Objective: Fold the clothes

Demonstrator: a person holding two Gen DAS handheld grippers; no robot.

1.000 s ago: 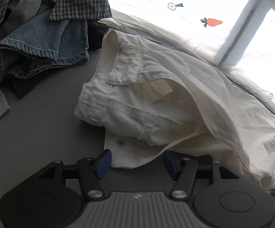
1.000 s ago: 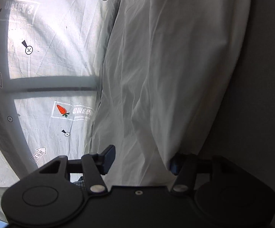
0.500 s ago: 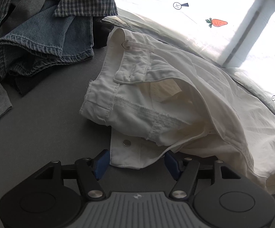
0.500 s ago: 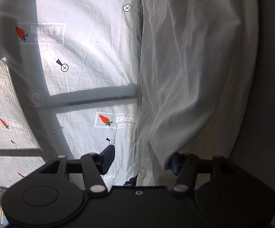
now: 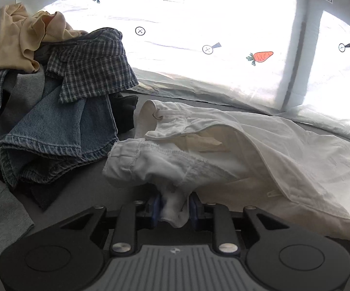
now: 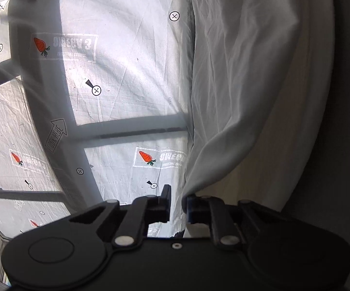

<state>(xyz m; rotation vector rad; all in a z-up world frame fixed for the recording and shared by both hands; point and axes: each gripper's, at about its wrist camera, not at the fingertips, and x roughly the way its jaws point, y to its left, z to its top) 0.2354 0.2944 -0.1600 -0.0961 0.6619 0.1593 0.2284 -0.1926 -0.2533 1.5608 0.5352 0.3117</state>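
White trousers (image 5: 223, 155) lie on the grey table with the waistband toward me in the left wrist view. My left gripper (image 5: 174, 207) is shut on a bunched bit of the waistband, with cloth squeezed between the blue pads. In the right wrist view the trouser leg (image 6: 259, 84) hangs long and lifted. My right gripper (image 6: 176, 205) is nearly closed, with the hem edge at its right finger (image 6: 194, 206). A narrow gap shows between the fingers, so the grip is unclear.
A pile of clothes stands at the left: blue jeans (image 5: 53, 140), a plaid shirt (image 5: 90, 68), a cream garment (image 5: 17, 41) and a grey garment (image 5: 0, 208). A white printed sheet (image 5: 199, 36) with carrots covers the window behind; it also shows in the right wrist view (image 6: 114, 72).
My left gripper closed on the waistband and lifted it, and its view tilted up. My right gripper's fingers drew close together at the hem and the leg rose higher.
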